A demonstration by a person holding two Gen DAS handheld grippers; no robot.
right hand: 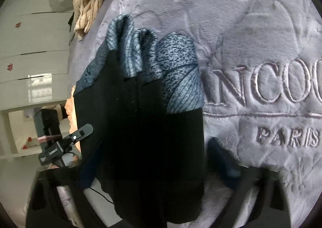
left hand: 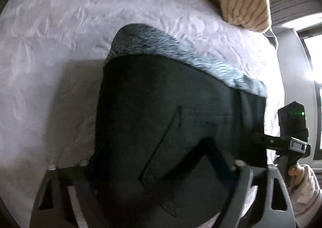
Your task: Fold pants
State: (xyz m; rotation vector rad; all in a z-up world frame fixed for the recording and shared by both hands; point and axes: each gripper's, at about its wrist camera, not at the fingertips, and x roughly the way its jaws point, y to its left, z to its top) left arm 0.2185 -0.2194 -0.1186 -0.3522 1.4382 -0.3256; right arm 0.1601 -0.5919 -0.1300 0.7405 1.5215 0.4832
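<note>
You have the dark pants (left hand: 171, 127) lifted off the grey plush bedspread (left hand: 60, 46), one end draped close over both cameras, the far end lying on the blanket with its pale blue-grey lining (left hand: 161, 46) turned up; judged from that, you are carrying the near end over to lay a fold. Left gripper (left hand: 153, 169): fingers stand wide apart at either side of the cloth, which covers the gap between them, so whether anything is pinched cannot be told from here. Right gripper (right hand: 153, 193): fingers are dark and blurred at the lower edge, pants hanging right across them; grip state not readable either. In the left wrist view the right gripper (left hand: 289, 137) shows side-on at the pants' right edge, a hand (left hand: 297, 169) beneath it, tips hidden behind cloth. In the right wrist view the left gripper (right hand: 66, 143) likewise sits at the cloth's left edge, tips out of sight. Holding both edges at the same level would keep the fold line straight. Striped cream fabric (left hand: 243, 0) lies at the bed's far side, apart from the pants. Embroidered lettering (right hand: 281, 87) on the bedspread is cut off by the frame. Waistband and leg ends cannot be identified.
</note>
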